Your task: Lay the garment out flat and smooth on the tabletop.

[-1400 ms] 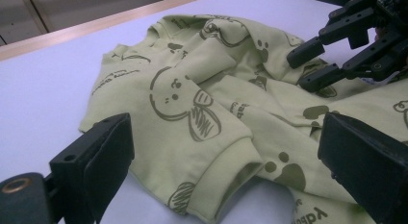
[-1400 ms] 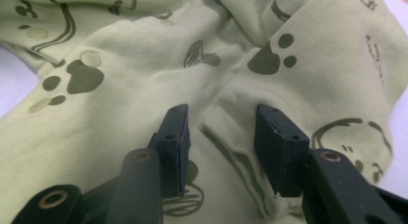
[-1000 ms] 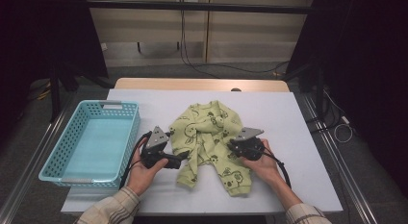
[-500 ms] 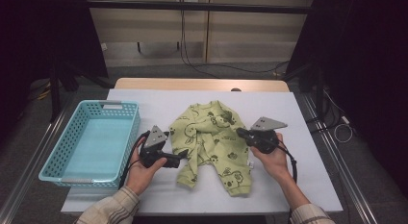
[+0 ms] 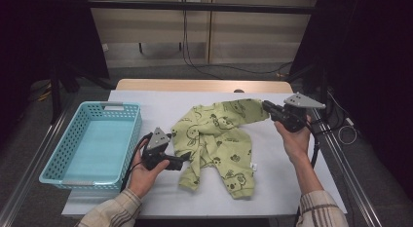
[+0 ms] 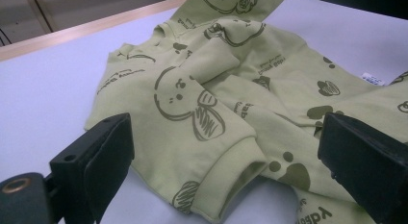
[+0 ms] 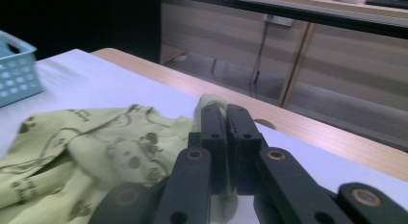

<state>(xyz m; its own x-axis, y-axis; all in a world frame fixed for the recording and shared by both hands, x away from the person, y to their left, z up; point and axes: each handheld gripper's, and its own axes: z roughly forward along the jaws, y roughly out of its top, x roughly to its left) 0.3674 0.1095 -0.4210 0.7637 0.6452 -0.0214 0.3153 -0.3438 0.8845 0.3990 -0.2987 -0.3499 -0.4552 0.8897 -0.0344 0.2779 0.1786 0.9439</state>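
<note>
A pale green child's garment [image 5: 214,141] printed with dark cartoon animals lies on the white table [image 5: 292,188], right of the light blue basket [image 5: 92,144]. Its main body runs from the far side of the table toward the person, with the lower end nearest the table's front edge. One sleeve [image 5: 243,112] is stretched out to the right and slightly away, lifted off the surface, so the sleeve's long axis points at the right gripper [image 5: 269,109]. That gripper's jaws are pressed together on the cuff; in the right gripper view a sliver of green cloth [image 7: 211,103] pokes out above the closed fingertips.

The left gripper [image 5: 187,160] rests low at the garment's left edge. Its jaws stand spread wide, one on either side of a folded cuff [image 6: 231,176], and do not seem to press on it.

Small dark lettering is printed on the fabric [image 6: 269,66] in several places, but it is too blurred to read with confidence. A little white tag [image 5: 253,166] lies at the garment's right hem; its print is illegible.
</note>
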